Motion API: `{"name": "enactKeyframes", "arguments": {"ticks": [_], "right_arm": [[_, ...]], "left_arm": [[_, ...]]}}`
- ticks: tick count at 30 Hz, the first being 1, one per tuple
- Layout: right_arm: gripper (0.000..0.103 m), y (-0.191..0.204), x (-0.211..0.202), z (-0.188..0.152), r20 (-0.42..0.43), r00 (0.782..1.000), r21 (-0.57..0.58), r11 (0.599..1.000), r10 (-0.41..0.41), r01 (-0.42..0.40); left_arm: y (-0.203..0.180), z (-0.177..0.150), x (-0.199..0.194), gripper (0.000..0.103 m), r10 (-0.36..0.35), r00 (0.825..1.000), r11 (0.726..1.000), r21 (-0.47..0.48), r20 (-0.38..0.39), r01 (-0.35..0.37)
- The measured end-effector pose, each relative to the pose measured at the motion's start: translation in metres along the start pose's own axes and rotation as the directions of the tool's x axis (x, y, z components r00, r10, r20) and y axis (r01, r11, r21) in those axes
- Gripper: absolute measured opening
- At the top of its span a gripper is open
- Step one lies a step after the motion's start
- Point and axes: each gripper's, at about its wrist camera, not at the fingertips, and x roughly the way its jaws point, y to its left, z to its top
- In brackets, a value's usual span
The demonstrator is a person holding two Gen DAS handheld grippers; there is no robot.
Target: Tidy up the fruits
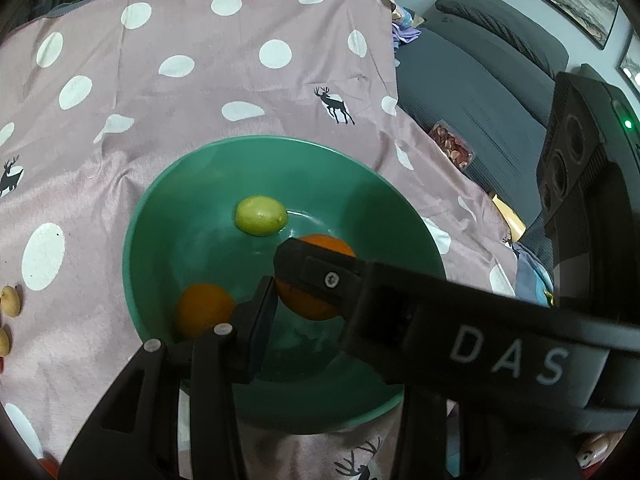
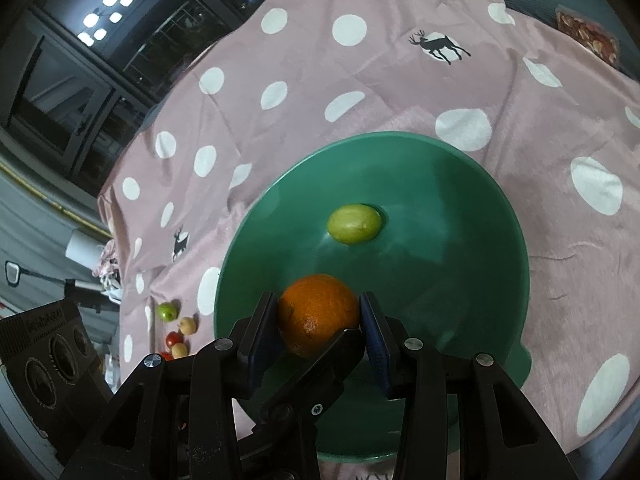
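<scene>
A green bowl (image 1: 172, 216) (image 2: 460, 240) sits on a pink dotted cloth. It holds a yellow-green lemon (image 1: 261, 215) (image 2: 354, 224) and a loose orange (image 1: 204, 308) near its front left wall. A second orange (image 1: 308, 306) (image 2: 312, 300) hangs low inside the bowl. My right gripper (image 2: 319, 316) is shut on it, blue pads on both sides. My left gripper (image 1: 316, 292) is closed on the same orange: one pad touches its left edge. Its other finger is hidden behind the right gripper's finger (image 1: 320, 272) and shows in the right wrist view against the orange's lower side.
Small fruits lie on the cloth left of the bowl: a green apple (image 2: 168, 311), a red one (image 2: 173, 338), and tan ones (image 2: 188, 325) (image 1: 10, 300). A grey sofa (image 1: 480, 80) with a snack packet (image 1: 452, 146) (image 2: 588, 36) borders the cloth's right edge.
</scene>
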Motion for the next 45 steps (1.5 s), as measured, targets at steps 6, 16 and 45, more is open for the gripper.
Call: {"name": "enactKeyframes", "arguments": {"ticks": [6,16,45], "right_arm": [[0.044,0.004,-0.003,-0.001,0.026,0.998,-0.01,0.998,-0.062,0.062],[0.045,0.013,-0.016,0.001,0.129,0.985,-0.033,0.992,-0.116,0.121],[0.045,0.151,0.025,-0.05,0.085,0.996,-0.399,0.917,0.019,0.017]], "left_arm": [[0.002,0.0,-0.008,0.053,0.036,0.999,0.999,0.017,0.034,-0.036],[0.025,-0.008,-0.058,0.073,0.121,0.985,0.993,0.003,0.122,-0.122],[0.24,-0.098,-0.178,0.087,0.65,0.757,0.672,-0.512,0.061,-0.536]]}}
